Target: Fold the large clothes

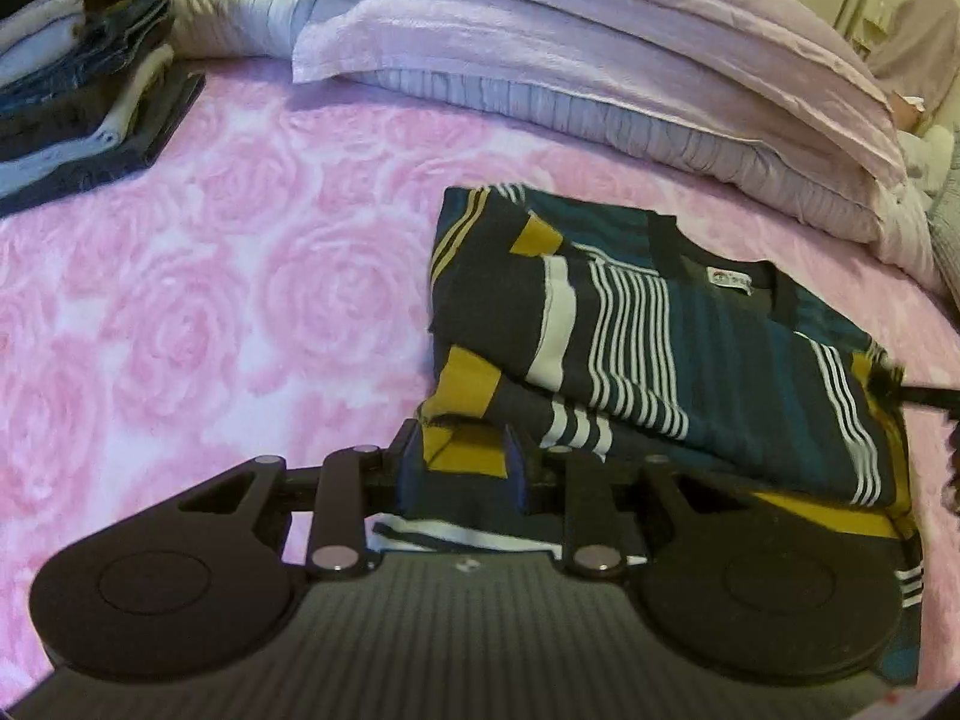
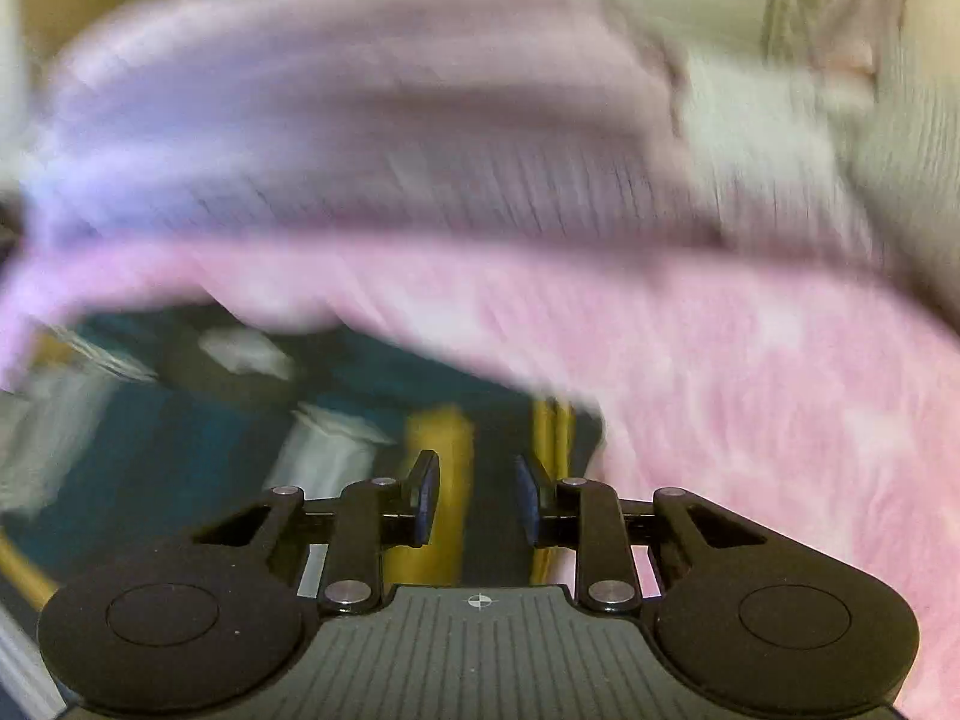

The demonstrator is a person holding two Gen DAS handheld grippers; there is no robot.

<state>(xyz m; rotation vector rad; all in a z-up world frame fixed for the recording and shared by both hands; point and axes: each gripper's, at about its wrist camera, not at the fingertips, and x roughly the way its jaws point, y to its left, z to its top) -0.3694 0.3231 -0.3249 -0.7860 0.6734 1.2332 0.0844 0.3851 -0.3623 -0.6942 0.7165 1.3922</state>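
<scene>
While both views are fisheye, only the left wrist view is sharp; the right wrist view is smeared by motion.

Garment: a striped shirt (image 1: 660, 324) in teal, navy, white and mustard lies folded on the bed, right of centre in the left wrist view, collar and label facing up toward the upper right. In the right wrist view it fills the lower left of the frame (image 2: 180, 438).

Left hand-held gripper (image 1: 459, 462): at the lower centre of the frame, fingers spread a little, a mustard patch at the shirt's near edge lying between them. Whether the pads press the cloth cannot be told.

Right hand-held gripper (image 2: 477, 501): lower centre of its frame, fingers apart with a clear gap, over the shirt's right-hand edge; no cloth is seen pinched.

Bed cover (image 1: 210, 300): pink with a rose pattern, bare to the left of the shirt.

Bedding (image 1: 570, 78): pale lilac folded quilts across the top of the frame, behind the shirt.

Stack of folded clothes (image 1: 84, 90): upper left of the frame, denim and light pieces, well apart from the shirt.
</scene>
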